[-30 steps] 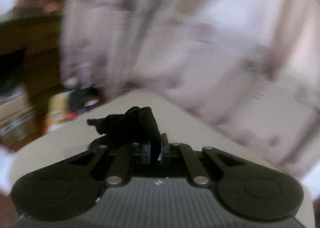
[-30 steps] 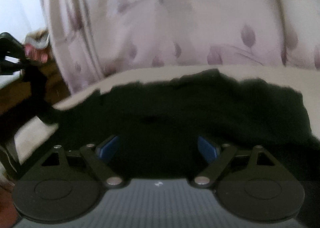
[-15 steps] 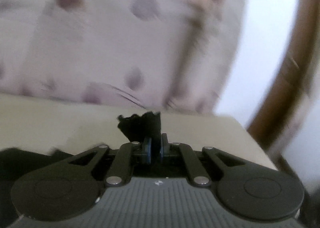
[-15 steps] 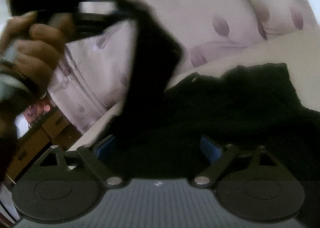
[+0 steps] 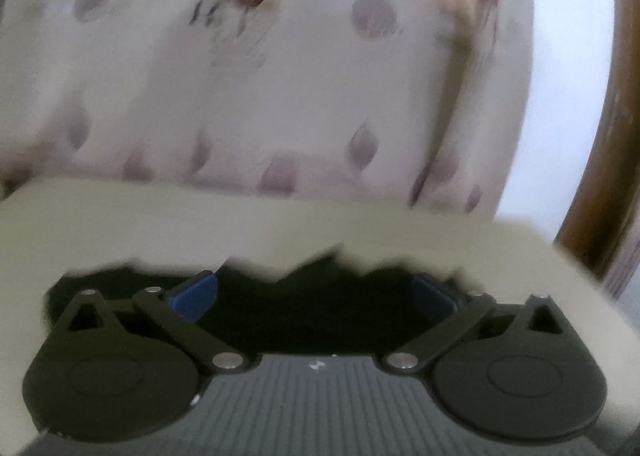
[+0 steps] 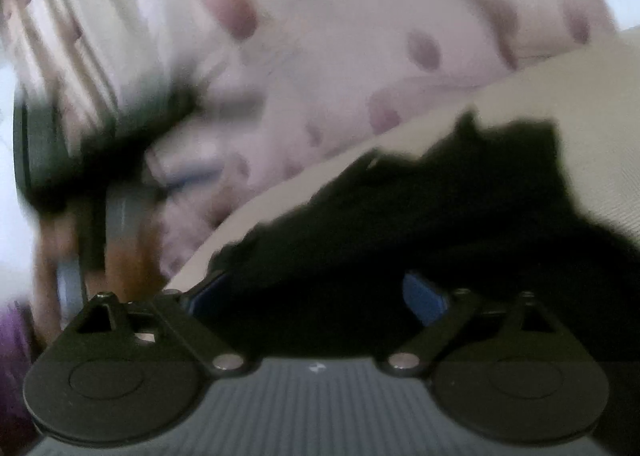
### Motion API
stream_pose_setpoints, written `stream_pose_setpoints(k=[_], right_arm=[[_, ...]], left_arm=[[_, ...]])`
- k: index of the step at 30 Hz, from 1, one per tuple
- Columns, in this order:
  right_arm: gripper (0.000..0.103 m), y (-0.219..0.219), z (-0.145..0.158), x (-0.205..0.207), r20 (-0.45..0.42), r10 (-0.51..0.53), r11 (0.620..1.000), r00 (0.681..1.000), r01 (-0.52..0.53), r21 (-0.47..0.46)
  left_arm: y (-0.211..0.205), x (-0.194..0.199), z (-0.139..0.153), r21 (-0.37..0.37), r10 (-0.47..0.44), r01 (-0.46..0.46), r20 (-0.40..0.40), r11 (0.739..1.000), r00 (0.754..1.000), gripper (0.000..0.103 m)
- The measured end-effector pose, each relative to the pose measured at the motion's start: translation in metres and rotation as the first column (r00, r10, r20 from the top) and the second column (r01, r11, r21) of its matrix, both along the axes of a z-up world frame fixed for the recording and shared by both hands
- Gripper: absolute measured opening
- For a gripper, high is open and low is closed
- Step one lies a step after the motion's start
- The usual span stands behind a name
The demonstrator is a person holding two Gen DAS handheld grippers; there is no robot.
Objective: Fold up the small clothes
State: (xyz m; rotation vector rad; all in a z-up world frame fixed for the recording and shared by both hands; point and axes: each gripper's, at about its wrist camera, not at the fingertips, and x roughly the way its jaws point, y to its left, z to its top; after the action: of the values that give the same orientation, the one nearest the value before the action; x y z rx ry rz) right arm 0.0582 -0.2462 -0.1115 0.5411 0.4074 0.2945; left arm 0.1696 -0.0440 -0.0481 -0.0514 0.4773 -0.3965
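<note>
Now both tools gape: left tool (image 5: pixel 314 294) just released, right tool (image 6: pixel 318 294) over black garment (image 6: pixel 460 208).

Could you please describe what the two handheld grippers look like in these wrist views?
The left gripper and right gripper look the same: a grey ribbed body with a small white mark, two round black discs, and black link bars on silver pivot pins. The fingers carry blue pads. No cables or markings beyond that show. At the right view's left edge, something purple shows, too blurred to identify.

matt black cloth garment (image 6: pixel 460 216) on a matt cream table (image 5: pixel 240 224) – patterned fabric curtain (image 5: pixel 280 96) behind.
</note>
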Motion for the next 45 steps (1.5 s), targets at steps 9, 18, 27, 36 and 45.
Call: stream_pose_setpoints(k=[9,18,27,36,45], right_arm=[[0.094,-0.063,0.046,0.061,0.014,-0.122,0.944,0.992,0.12,-0.306],[0.015,-0.033,0.011,0.137,-0.133,0.017,0.889,0.991,-0.076,-0.453],[0.005,-0.07,0.016,0.106,-0.032,-0.176,0.884,0.984,0.144,-0.445],[0.005,-0.081,0.021,0.099,-0.007,-0.204,0.921,0.979,0.19,-0.341],[0.004,-0.048,0.007,0.126,-0.175,-0.091,0.898,0.98,0.004,-0.441]], left_arm=[[0.076,0.014,-0.072,0.046,0.195,-0.191,-0.098,0.98,0.976,0.093],[0.09,-0.003,-0.062,-0.003,0.311,-0.311,-0.021,0.95,0.95,0.103],[0.131,0.0,-0.067,-0.13,0.453,-0.477,-0.178,0.869,0.873,0.103],[0.131,-0.001,-0.067,-0.105,0.468,-0.487,-0.167,0.867,0.868,0.103],[0.131,-0.004,-0.068,-0.093,0.471,-0.489,-0.165,0.867,0.867,0.103]])
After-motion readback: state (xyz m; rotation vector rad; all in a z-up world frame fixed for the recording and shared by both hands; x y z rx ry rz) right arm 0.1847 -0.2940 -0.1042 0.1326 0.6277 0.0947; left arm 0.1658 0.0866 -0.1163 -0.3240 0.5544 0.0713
